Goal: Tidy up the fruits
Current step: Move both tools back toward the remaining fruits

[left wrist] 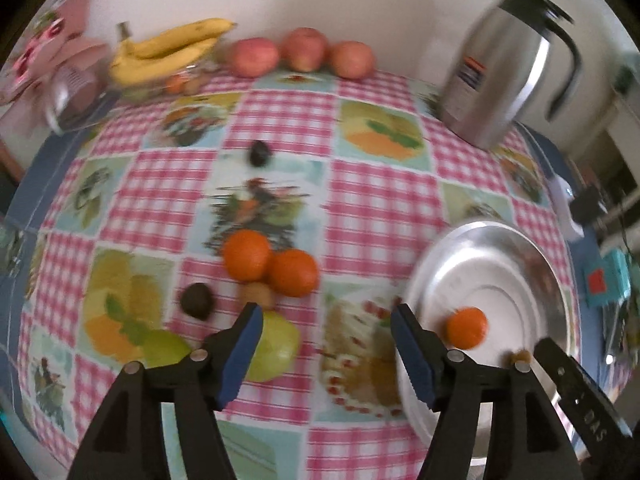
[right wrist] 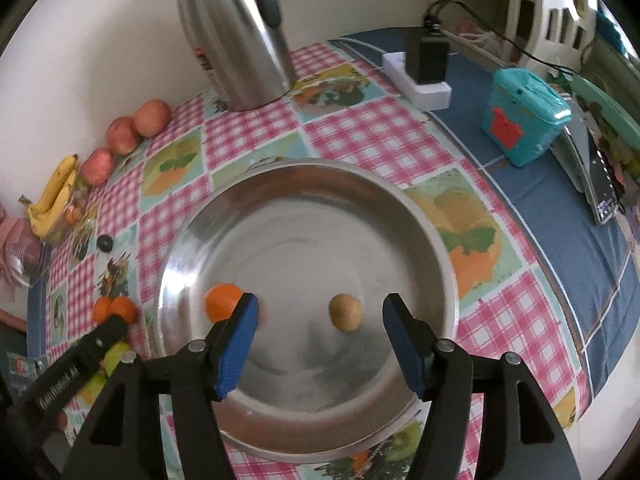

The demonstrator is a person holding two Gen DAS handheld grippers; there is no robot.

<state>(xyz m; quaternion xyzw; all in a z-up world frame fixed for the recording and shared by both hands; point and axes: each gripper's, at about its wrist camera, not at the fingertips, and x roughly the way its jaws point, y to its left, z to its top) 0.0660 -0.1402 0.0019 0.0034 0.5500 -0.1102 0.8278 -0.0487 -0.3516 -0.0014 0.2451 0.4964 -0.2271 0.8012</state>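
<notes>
A round metal plate [right wrist: 400, 216] lies under my right gripper [right wrist: 319, 312], which is open and empty above it. On the plate lie an orange [right wrist: 222, 301] and a small tan fruit [right wrist: 345, 313]. The plate [left wrist: 500, 256] and its orange [left wrist: 466, 327] also show in the left wrist view. My left gripper [left wrist: 326, 322] is open and empty above the tablecloth. Near it lie two oranges [left wrist: 270, 266], a small tan fruit [left wrist: 260, 295], a dark fruit [left wrist: 196, 300] and green fruits [left wrist: 276, 344]. Another dark fruit [left wrist: 260, 153] lies farther back.
A steel jug [left wrist: 504, 76] stands at the back right. Bananas [left wrist: 168, 50] and three apples [left wrist: 304, 54] line the wall. A white power strip with a black plug [right wrist: 424, 68], a teal box [right wrist: 520, 120] and a tablet [right wrist: 592, 176] sit on the blue cloth.
</notes>
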